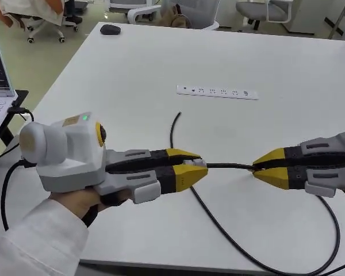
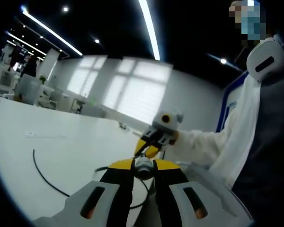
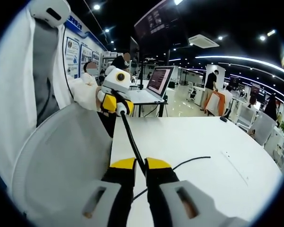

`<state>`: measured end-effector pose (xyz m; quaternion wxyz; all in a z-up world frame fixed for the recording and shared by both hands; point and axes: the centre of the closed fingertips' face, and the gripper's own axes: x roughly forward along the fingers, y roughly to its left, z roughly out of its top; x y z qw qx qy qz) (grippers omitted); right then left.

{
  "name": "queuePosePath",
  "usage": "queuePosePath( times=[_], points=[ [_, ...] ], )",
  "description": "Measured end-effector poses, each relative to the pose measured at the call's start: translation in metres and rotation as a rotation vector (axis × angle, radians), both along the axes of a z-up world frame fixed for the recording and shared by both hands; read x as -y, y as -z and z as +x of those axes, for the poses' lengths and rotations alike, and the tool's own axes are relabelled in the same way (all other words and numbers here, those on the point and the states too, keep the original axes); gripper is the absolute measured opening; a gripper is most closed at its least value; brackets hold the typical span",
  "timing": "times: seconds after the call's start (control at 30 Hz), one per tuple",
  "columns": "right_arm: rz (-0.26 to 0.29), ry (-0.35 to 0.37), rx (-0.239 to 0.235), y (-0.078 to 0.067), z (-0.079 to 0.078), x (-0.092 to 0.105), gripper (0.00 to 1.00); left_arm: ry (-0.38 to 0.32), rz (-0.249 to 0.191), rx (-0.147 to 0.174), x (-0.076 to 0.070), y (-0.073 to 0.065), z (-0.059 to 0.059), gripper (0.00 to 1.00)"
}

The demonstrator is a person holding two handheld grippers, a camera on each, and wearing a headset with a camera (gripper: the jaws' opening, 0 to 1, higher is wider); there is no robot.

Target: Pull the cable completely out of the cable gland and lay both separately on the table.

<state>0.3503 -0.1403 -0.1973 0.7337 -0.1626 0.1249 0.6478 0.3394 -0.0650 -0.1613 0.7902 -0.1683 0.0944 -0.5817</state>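
Power strip [image 1: 217, 92] and mouse [image 1: 110, 30] rest on white table [image 1: 287, 63]

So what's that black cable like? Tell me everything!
The cable is thin, black and rubbery-looking. A short stretch runs straight through the air between the cable gland in the left gripper and the right gripper, whose jaws are closed on it. The rest loops loosely over the white table, ending in a free tip.
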Motion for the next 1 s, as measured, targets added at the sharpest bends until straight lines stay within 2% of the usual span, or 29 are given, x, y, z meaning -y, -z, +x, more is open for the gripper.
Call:
queuePosePath(
  times=[0.8,1.0],
  points=[
    [0.002,0.043,-0.022,0.006,0.002,0.023,0.05,-0.016,0.004,-0.004,-0.002,0.001,0.004,0.17],
    [0.004,0.048,-0.024,0.007,0.004,0.026,0.05,-0.038,-0.023,-0.013,-0.007,-0.002,0.008,0.17]
  ],
)
